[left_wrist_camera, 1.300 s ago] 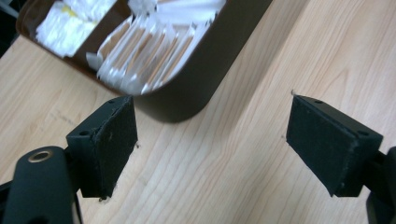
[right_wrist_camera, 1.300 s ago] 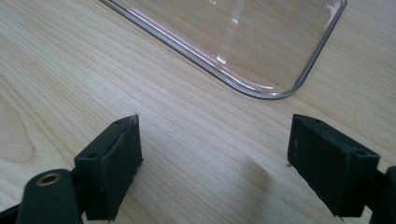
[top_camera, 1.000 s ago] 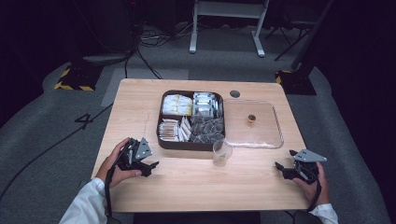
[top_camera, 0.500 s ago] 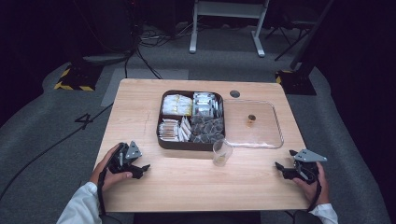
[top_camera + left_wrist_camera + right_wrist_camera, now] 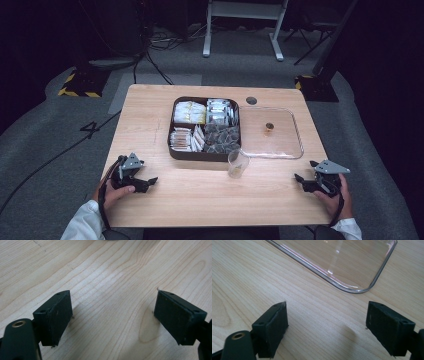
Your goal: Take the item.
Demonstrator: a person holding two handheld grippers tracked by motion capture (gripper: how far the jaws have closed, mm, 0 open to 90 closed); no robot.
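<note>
A dark compartment box [image 5: 172,145] of tea bags and packets sits mid-table. Its clear lid [image 5: 277,142], with a small wooden knob [image 5: 269,127], lies flat to the right of it. An empty clear cup [image 5: 237,163] stands just in front of the box. My left gripper [image 5: 149,182] rests low on the wood at the near left, open and empty; in the left gripper view [image 5: 112,317] its jaws stand wide apart over bare wood. My right gripper [image 5: 299,181] sits at the near right, open and empty; the right gripper view [image 5: 325,325] has the lid's rounded corner [image 5: 359,288] just ahead.
The wooden table [image 5: 150,120] has a round cable hole [image 5: 251,100] behind the lid. Dark floor with cables and yellow-black striped bases [image 5: 80,85] surrounds the table, and a white stand [image 5: 240,20] is behind it.
My left gripper has moved toward the near left edge and dropped lower to the table. The right gripper has stayed where it was.
</note>
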